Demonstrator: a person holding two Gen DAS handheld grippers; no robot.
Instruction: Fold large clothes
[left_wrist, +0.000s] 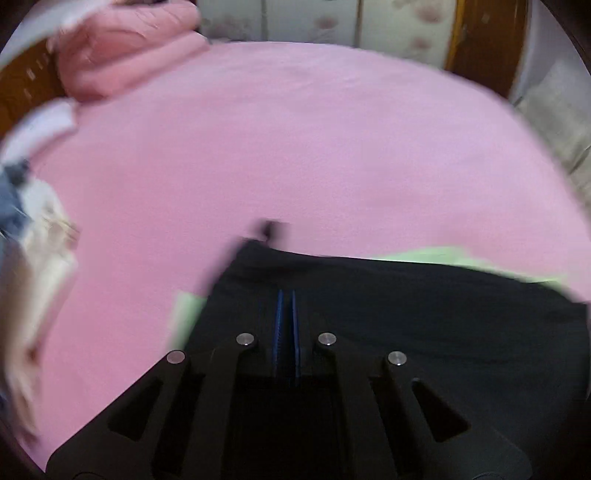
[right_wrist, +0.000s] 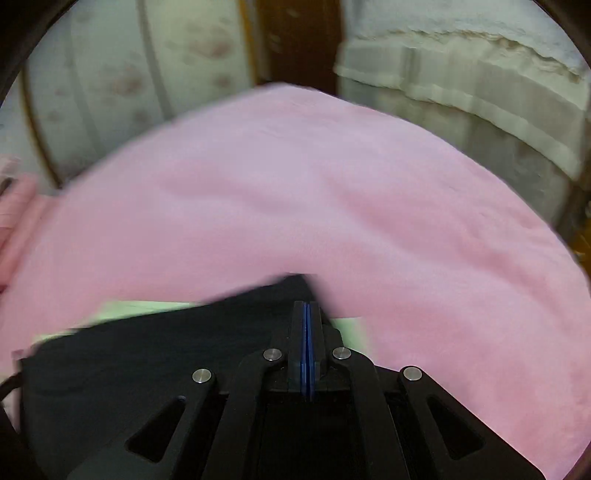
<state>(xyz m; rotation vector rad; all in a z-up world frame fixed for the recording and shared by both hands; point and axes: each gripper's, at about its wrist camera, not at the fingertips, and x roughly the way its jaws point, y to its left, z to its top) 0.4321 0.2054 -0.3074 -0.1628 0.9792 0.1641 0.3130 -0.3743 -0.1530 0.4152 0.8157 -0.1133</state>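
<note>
Pinching the black garment (left_wrist: 406, 314) along its far edge, the left gripper (left_wrist: 287, 306) and right gripper (right_wrist: 307, 321) hold it over the pink bed (left_wrist: 295, 147); uneven pulling could skew the fold or slip the cloth.

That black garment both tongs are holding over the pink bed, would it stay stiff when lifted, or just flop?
Probably floppy: the black garment sags between the left tongs and the right tongs rather than holding a flat shape. It likely isn't slippery, since thin closed tongs appear to keep hold of it. Its loose edge would probably drag over the pink bed.
</note>
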